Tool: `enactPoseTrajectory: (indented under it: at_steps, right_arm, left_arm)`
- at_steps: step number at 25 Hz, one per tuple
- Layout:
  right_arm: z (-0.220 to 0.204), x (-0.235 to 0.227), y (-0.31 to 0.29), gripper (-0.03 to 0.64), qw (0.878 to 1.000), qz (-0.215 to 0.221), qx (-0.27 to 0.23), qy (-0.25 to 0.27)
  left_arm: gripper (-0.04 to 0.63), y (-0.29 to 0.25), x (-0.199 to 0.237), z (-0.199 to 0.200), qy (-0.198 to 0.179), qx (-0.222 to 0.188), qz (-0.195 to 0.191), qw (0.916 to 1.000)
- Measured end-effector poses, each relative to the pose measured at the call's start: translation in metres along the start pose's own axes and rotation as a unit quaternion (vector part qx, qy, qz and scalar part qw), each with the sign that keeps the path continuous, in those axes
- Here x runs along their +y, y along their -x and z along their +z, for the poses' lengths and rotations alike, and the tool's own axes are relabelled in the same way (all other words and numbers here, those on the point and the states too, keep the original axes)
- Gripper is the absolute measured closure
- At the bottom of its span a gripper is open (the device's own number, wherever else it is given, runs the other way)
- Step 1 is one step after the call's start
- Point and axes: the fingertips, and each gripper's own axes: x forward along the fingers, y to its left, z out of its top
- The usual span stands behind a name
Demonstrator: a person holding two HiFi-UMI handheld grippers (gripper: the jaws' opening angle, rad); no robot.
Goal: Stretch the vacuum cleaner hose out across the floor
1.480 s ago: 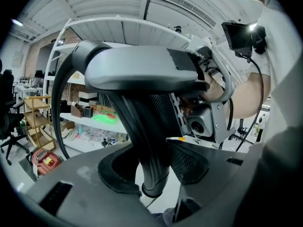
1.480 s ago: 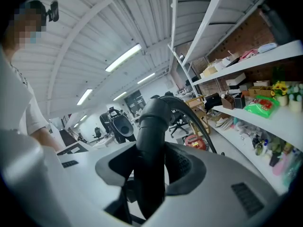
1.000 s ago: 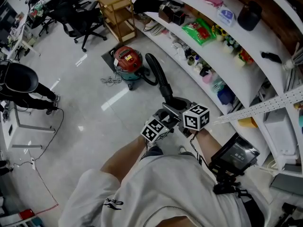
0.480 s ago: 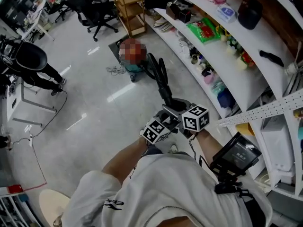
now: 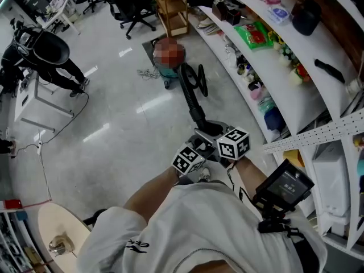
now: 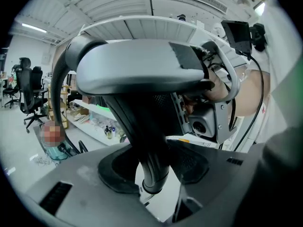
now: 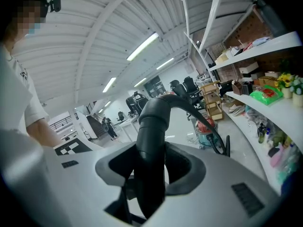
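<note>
Black hose (image 5: 193, 104) in both tools (image 6: 151, 176) (image 7: 149, 174)

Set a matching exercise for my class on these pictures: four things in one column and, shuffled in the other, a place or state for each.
Things
1. hose
2. vacuum cleaner
3. wooden cart
4. green packet

Places or states
A. lying on the white shelf
B. standing on the floor, a loose cable beside it
C. gripped by the left gripper and the right gripper
D. next to an office chair

Pairs: 1-C, 2-B, 3-D, 4-A
</note>
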Motion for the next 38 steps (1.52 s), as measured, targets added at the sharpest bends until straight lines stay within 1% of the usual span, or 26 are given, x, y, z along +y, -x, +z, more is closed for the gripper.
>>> enactPoseTrajectory:
  at_steps: [6, 13, 18, 22, 25, 29, 33, 38]
  right_arm:
    - [-0.02, 0.023, 0.007, 0.443, 1.0, -0.001, 0.006, 0.0]
    - [-0.05, 0.049, 0.024, 0.444, 0.999, -0.026, 0.012, -0.016]
    - [-0.072, 0.071, 0.032, 0.444, 0.999, -0.042, 0.018, -0.019]
    - [-0.089, 0.087, 0.035, 0.443, 0.998, -0.04, 0.034, -0.015]
    - [-0.098, 0.098, 0.037, 0.443, 0.998, -0.028, 0.049, -0.009]
    - [-0.108, 0.106, 0.046, 0.443, 0.998, 0.0, 0.066, 0.002]
    - [-0.12, 0.111, 0.062, 0.443, 0.996, 0.032, 0.081, 0.017]
    - [-0.138, 0.112, 0.098, 0.443, 0.992, 0.07, 0.097, 0.043]
  left_arm:
    - [0.439, 0.015, -0.021, -0.018, -0.002, 0.008, 0.004, 1.0]
    - [0.439, 0.029, -0.059, -0.042, -0.003, 0.02, -0.021, 0.9996]
    - [0.438, 0.042, -0.087, -0.058, 0.009, 0.022, -0.039, 0.999]
    - [0.439, 0.051, -0.104, -0.07, 0.026, 0.018, -0.036, 0.9988]
    - [0.439, 0.056, -0.113, -0.076, 0.039, 0.015, -0.023, 0.9989]
    - [0.439, 0.053, -0.124, -0.081, 0.051, 0.009, 0.006, 0.9986]
    - [0.439, 0.044, -0.136, -0.085, 0.061, 0.003, 0.045, 0.9971]
    - [0.439, 0.021, -0.165, -0.087, 0.069, -0.007, 0.093, 0.9932]
